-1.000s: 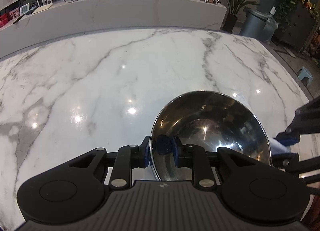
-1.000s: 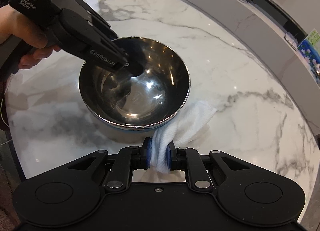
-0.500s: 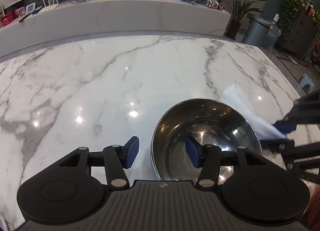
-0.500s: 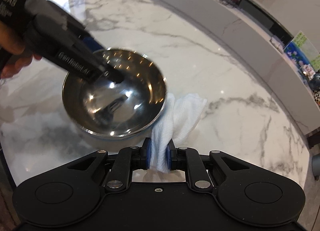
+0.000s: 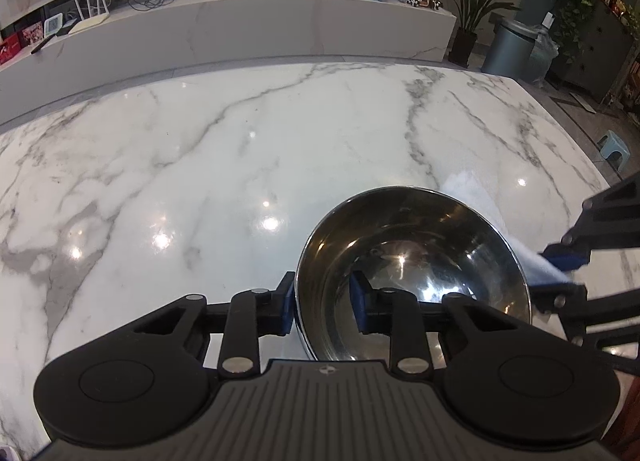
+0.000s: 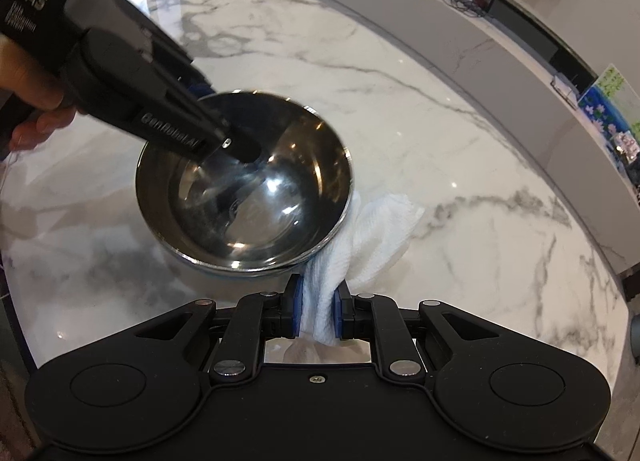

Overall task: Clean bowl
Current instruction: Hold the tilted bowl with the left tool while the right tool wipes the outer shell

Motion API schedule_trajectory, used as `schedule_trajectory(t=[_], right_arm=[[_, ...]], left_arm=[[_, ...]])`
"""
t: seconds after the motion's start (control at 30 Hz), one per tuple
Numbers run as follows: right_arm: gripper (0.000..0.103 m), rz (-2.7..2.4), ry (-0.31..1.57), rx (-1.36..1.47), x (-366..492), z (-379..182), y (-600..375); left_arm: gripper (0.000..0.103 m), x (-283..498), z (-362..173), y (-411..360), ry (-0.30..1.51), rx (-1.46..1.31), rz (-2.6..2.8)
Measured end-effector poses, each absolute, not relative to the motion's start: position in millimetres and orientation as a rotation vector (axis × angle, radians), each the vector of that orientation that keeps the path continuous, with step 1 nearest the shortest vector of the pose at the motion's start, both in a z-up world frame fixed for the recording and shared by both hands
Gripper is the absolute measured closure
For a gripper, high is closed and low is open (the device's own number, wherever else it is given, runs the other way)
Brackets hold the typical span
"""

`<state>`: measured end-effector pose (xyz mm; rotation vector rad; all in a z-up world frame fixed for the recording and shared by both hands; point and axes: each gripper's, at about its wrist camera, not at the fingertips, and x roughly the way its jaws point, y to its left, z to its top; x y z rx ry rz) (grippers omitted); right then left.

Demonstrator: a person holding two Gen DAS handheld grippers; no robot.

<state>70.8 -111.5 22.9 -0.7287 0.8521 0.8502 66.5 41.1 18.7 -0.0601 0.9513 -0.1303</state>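
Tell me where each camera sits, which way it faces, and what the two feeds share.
Left wrist: on the left gripper, looking down across the marble table toward a back counter; its jaws have just closed onto the bowl rim.
Right wrist: on the right gripper, shut on the cloth, facing the bowl from the opposite side; a hand shows.
Shared: bowl, cloth, table, each other's gripper.

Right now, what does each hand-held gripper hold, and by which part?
Left hand-held gripper: steel bowl, by its near rim. Right hand-held gripper: white cloth, by its bunched end.
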Motion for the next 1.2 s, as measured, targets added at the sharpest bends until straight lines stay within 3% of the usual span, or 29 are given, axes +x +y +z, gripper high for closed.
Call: schedule_trajectory(t=[0.37,0.63,1.2], right_arm=[[0.09,0.858,0.862,-0.73,64.7,16.4,-109.9],[0.09,0.821,0.809,-0.71,73.5,31.9,-118.6],[0.09,0.867,0.845,-0.701,64.8,23.9,-114.4]], left_arm=[[0.078,67.7,16.9,42.8,0.95,-0.069,-0.116],[0.069,63.0,23.8,43.9,0.952,-0.088,-0.129],[0.076,64.2,23.8,40.6,0.939,-0.051,-0.131]])
